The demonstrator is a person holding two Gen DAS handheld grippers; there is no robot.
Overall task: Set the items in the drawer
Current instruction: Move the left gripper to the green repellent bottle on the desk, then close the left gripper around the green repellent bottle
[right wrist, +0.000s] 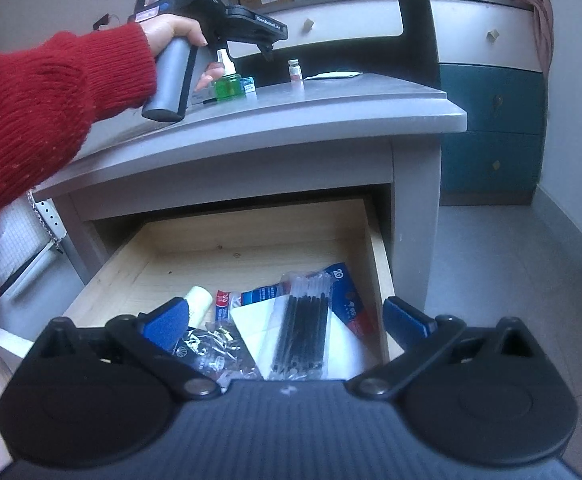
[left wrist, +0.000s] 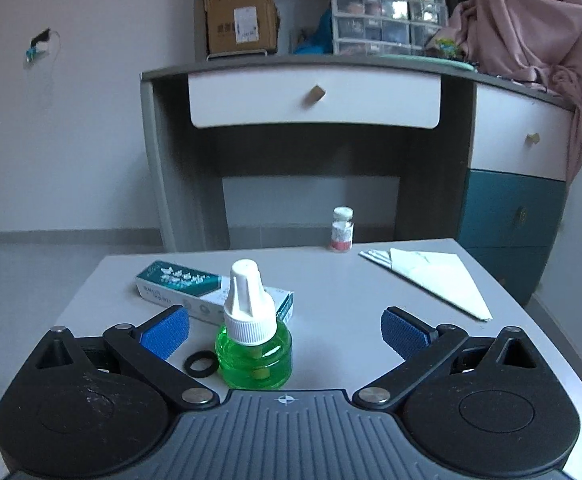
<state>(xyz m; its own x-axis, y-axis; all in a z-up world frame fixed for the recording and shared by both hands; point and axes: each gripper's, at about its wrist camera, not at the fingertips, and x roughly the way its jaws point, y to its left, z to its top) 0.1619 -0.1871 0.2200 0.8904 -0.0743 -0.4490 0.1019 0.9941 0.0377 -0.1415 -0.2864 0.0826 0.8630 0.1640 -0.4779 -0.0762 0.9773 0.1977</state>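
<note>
A green liquid bottle [left wrist: 254, 350] with a white cap stands on the grey table [left wrist: 331, 292] between the blue pads of my open left gripper [left wrist: 285, 330], closer to the left pad. A boxed tube [left wrist: 195, 286] lies behind it, a black ring [left wrist: 201, 364] to its left, a small vial [left wrist: 342, 229] at the far edge, and folded paper [left wrist: 437, 276] to the right. My right gripper [right wrist: 285, 318] is open and empty above the open wooden drawer [right wrist: 251, 236]. The drawer holds a pack of black pens [right wrist: 303, 326], packets and paper. The bottle [right wrist: 229, 82] also shows in the right wrist view.
A desk with white drawers [left wrist: 315, 98] stands beyond the table, with a blue cabinet [left wrist: 511, 216] to the right. The person's red-sleeved arm [right wrist: 43, 108] holds the left gripper's handle [right wrist: 175, 76] over the table top [right wrist: 291, 108].
</note>
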